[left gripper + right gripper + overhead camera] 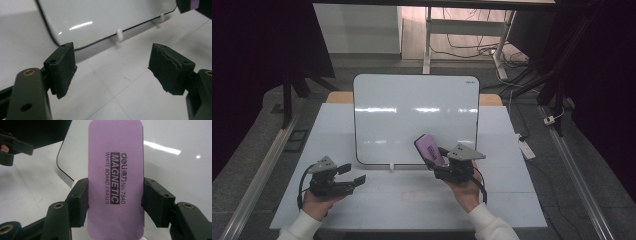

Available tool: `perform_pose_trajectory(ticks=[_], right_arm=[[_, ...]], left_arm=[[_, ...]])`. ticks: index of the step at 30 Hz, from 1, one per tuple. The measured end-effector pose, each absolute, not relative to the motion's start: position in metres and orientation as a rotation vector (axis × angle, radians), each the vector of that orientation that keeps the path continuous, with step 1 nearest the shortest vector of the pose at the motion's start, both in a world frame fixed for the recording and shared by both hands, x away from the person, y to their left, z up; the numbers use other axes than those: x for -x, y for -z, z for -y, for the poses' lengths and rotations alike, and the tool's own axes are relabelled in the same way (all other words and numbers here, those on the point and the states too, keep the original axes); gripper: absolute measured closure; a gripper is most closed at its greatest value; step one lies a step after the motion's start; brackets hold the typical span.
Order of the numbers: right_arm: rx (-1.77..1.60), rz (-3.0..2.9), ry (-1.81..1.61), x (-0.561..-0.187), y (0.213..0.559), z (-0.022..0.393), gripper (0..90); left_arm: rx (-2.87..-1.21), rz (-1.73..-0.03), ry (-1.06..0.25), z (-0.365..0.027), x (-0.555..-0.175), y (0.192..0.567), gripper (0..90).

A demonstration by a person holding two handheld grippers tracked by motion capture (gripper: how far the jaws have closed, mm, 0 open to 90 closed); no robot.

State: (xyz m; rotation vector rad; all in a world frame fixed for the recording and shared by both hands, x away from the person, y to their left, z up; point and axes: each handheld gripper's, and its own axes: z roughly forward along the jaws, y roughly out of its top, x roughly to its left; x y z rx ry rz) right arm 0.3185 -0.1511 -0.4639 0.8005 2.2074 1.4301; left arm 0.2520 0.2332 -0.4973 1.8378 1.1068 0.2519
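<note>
A purple whiteboard eraser [429, 148] [115, 177], printed "MAGNETIC WHITE BOARD ERASER", is clamped by its long sides in my right gripper [437, 159] [115, 203]. It stands tilted over the lower right part of a whiteboard [412, 115] [100, 17] [175, 152] lying on the table. Whether the eraser touches the board I cannot tell. My left gripper [353, 174] [112, 67] hovers open near the table's front left, below the board's bottom edge, with nothing between its fingers [63, 67].
The white table [412, 195] runs around the board, with bare room in front of it. White clips [119, 35] stick out along the board's near edge. Desk legs and cables [472, 47] lie on the floor beyond the table.
</note>
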Motion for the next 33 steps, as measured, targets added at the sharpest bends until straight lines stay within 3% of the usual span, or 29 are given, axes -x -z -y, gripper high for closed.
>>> perform_pose_trajectory(ticks=[25,33], right_arm=[[-0.787,-2.149,-1.473,-0.309,0.475,0.128,40.6],[-0.753,-2.133,-1.474,-0.304,0.478,0.119,40.6]], left_arm=[[-1.796,-0.91,-0.134,-0.143,-0.296,0.454,25.0],[-1.763,-0.908,-0.069,-0.132,-0.308,0.455,32.6]])
